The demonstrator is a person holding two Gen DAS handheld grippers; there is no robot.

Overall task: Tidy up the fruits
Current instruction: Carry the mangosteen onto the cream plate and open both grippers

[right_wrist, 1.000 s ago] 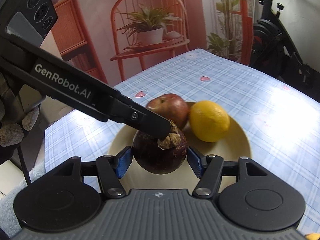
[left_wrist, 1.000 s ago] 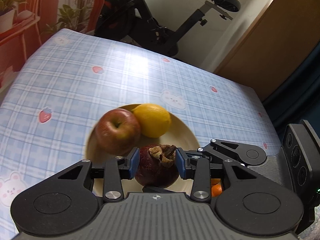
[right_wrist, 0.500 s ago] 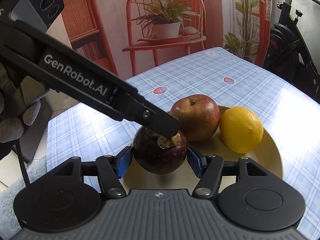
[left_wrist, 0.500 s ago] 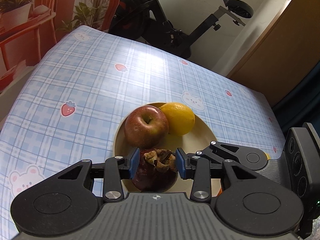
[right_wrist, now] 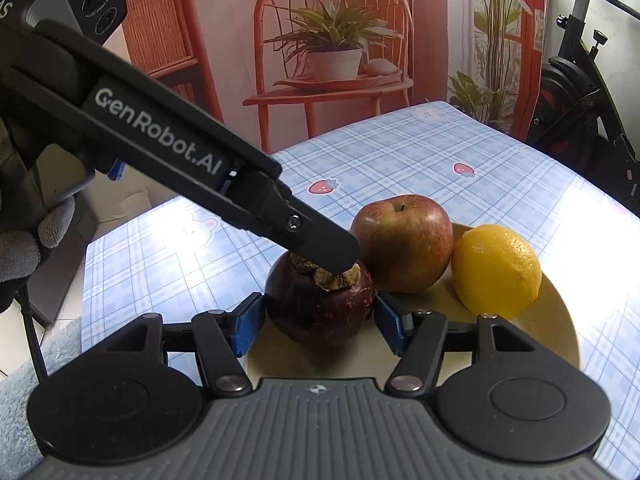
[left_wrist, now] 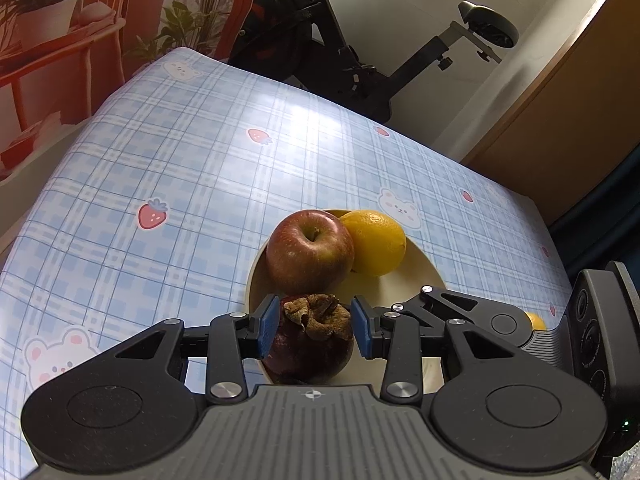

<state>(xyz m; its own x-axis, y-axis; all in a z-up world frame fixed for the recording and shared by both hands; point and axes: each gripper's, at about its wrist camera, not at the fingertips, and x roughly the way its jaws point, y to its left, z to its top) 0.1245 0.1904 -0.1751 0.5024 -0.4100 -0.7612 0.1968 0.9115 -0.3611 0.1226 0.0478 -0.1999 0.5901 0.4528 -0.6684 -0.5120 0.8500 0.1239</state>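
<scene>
A dark purple mangosteen [left_wrist: 308,354] [right_wrist: 320,308] with a dried brown calyx is low over the near-left part of a cream plate [left_wrist: 400,292] [right_wrist: 552,320]; I cannot tell whether it touches the plate. My right gripper [right_wrist: 320,328] is shut on its body from both sides. My left gripper [left_wrist: 315,330] is shut on the calyx from above, and one of its fingers [right_wrist: 320,246] shows in the right wrist view. A red apple [left_wrist: 310,256] [right_wrist: 402,244] and a yellow lemon [left_wrist: 374,242] [right_wrist: 496,272] lie on the plate just beyond it.
The plate stands on a table with a blue plaid cloth [left_wrist: 200,168]. A small orange fruit [left_wrist: 535,322] peeks out behind the right gripper's body. A gloved hand [right_wrist: 24,248] holds the left gripper. An exercise bike [left_wrist: 340,52] stands past the far edge.
Both grippers have carried the mangosteen leftward over the plate and slightly down, so apple and lemon now sit further right in both views. Neither grip has changed.
</scene>
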